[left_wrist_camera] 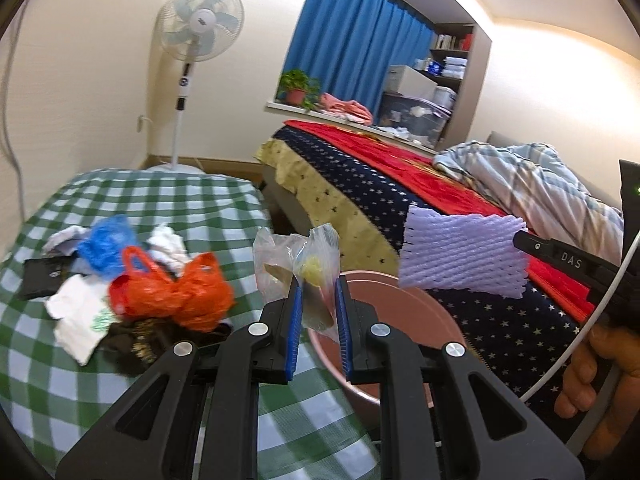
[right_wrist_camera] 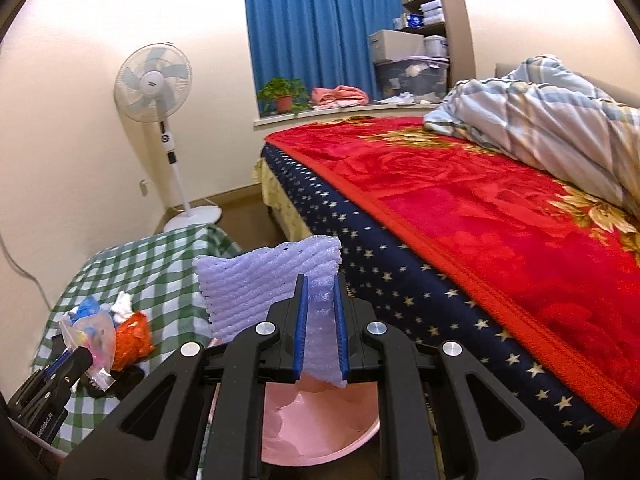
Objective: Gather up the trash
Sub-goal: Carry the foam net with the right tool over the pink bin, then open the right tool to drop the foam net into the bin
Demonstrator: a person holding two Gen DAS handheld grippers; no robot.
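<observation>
Trash is in both claws at once: the left gripper (left_wrist_camera: 316,300) is clamped on two small clear plastic bags (left_wrist_camera: 296,268), crumpled, one with something yellow inside and one with a brownish scrap, pinched low so their tops stick up past the blue pads. The right gripper (right_wrist_camera: 320,312) is clamped on a lilac foam net sleeve (right_wrist_camera: 264,284), ribbed and floppy, gripped at one edge so most of it fans out to the left of the jaws. Both loads hang over or just beside the pink bin (left_wrist_camera: 400,304) that sits on the floor between the checked table (left_wrist_camera: 168,200) and the bed (left_wrist_camera: 460,208); from the right wrist view the foam's lower end hangs right over the bin's open mouth (right_wrist_camera: 320,432), probably held there for a drop. The bin looks to hold pink material only, contents hard to tell. More trash remains on the table, well apart from the claws: an orange plastic bag (left_wrist_camera: 172,292), a blue plastic bag (left_wrist_camera: 106,248), white crumpled tissues (left_wrist_camera: 80,316), a dark flat item (left_wrist_camera: 42,280) and a dark wrapper near the table edge. So the job seems partly done, with the pile left to clear. A fan (left_wrist_camera: 200,20) stands behind the table.
</observation>
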